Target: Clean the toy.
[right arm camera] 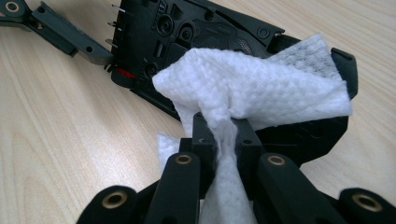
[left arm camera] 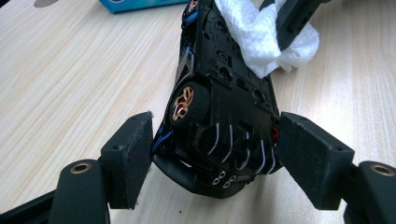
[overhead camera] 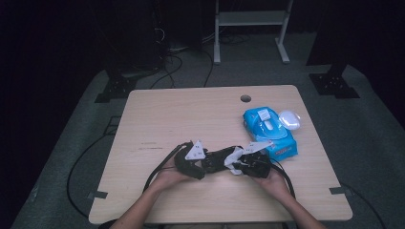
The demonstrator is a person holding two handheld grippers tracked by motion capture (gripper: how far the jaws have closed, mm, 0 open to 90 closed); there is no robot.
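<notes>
Lying underside-up between the left claw's (left arm camera: 212, 158) clamping pads, toy car (left arm camera: 224, 116) under right claw's (right arm camera: 223, 135) pinched wipe (right arm camera: 252, 88).

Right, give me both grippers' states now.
Left gripper: closed on the black toy car, holding it underside up.
Right gripper: shut on the white wipe, pressed against the car.

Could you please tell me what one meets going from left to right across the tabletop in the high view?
Left gripper holding the black toy car → white wipe → right gripper pinching that wipe → blue wipes pack → its white lid.
</notes>
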